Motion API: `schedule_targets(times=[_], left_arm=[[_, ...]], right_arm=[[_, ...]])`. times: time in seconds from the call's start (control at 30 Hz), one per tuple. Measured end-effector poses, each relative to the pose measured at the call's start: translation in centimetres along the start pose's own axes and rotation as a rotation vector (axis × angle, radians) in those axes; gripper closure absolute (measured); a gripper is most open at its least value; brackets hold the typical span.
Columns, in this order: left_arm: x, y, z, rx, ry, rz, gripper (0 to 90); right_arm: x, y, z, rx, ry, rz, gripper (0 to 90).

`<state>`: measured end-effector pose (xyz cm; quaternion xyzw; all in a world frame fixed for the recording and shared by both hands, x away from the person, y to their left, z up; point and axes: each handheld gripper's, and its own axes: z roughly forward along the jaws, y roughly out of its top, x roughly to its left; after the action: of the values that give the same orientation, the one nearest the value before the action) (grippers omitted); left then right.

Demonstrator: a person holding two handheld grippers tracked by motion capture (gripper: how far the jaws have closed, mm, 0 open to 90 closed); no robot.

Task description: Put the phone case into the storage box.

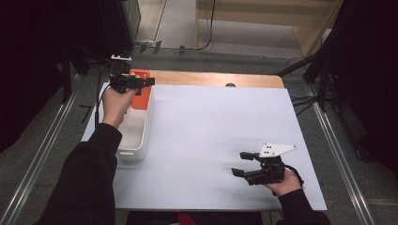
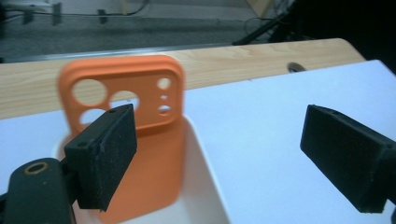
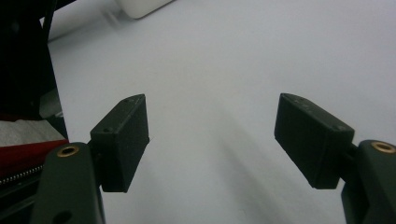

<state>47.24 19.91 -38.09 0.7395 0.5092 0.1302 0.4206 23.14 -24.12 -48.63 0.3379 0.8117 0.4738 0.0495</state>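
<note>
An orange phone case with round camera holes stands on end in the far end of a white bin, leaning on its wall. My left gripper hovers just above that end of the bin, jaws open, nothing between them. In the left gripper view the case rises behind the left jaw, apart from both pads, with the bin's rim below my left gripper. My right gripper rests low over the white table sheet at the near right, open and empty.
The bin lies along the sheet's left edge; its corner shows in the right gripper view. A wooden strip with a dark hole borders the far side. Stands and cables crowd the floor at the right.
</note>
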Motion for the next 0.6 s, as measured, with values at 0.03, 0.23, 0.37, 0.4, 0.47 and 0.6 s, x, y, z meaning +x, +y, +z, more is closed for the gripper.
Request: schedule_targets(times=[0.03,0.23,0.37,0.4,0.47,0.6], left_arm=[[-0.2,0.0,-0.1,0.003,-0.015,0.0,11.1],[-0.9,-0.2,-0.6,0.032,-0.091,0.025,11.2],[-1.3,-0.5,-0.7,0.05,-0.126,0.037,11.2],[-1.4,-0.6,-0.8,0.052,-0.134,0.04,11.2],[-1.6,-0.7,-0.9,0.055,-0.149,0.051,11.2],[-2.0,-1.2,-1.1,0.063,-0.176,0.067,11.3]], right_arm=[[0.0,0.0,0.0,0.002,0.001,0.001,25.0],[0.1,0.0,0.0,0.002,-0.002,-0.003,24.9],[0.2,0.0,-0.1,-0.001,-0.005,0.003,24.9],[0.2,0.0,-0.1,-0.003,-0.006,0.003,24.9],[0.2,0.0,-0.1,-0.003,-0.007,0.004,24.9],[0.2,0.0,-0.1,0.001,-0.009,0.007,24.9]])
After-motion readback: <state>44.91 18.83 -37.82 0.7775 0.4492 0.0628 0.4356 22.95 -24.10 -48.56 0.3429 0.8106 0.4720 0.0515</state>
